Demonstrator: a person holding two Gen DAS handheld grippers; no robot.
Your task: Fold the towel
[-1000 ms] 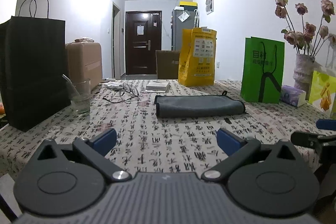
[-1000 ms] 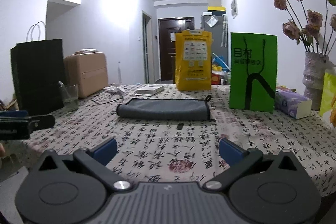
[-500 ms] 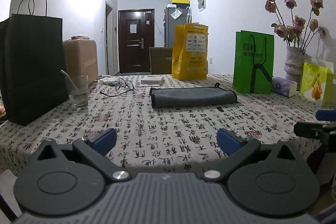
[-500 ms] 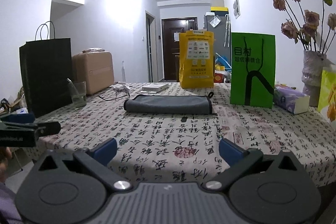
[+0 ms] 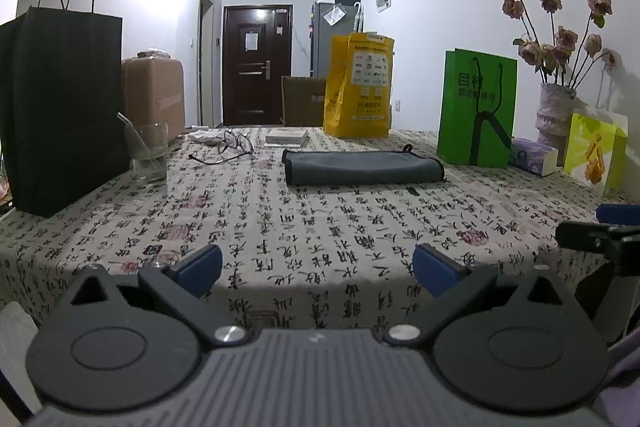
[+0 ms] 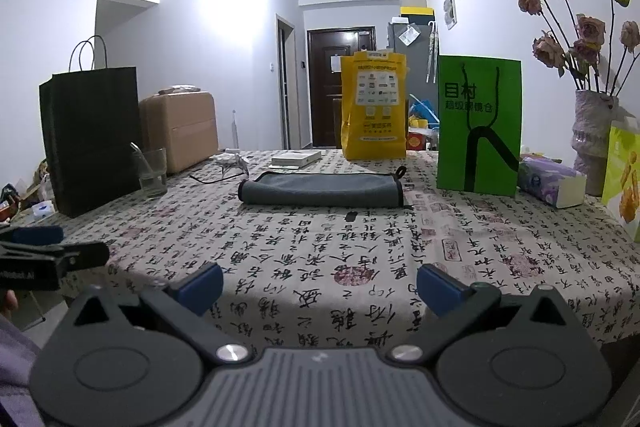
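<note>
far across the table (image 5: 280, 239) the towel (image 5: 362, 167) lies long axis l-to-r, well ahead of both grippers, left gripper (image 5: 318, 267) & right gripper (image 6: 320, 281) wide open, empty, neither clearly nearer.

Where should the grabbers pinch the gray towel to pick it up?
Probably the towel's two short ends, one gripper each. It lies as a long flat band across the table, so the left gripper could come in low at the rounded left end and the right gripper at the end with the small loop. Both are open and well short of it.
</note>
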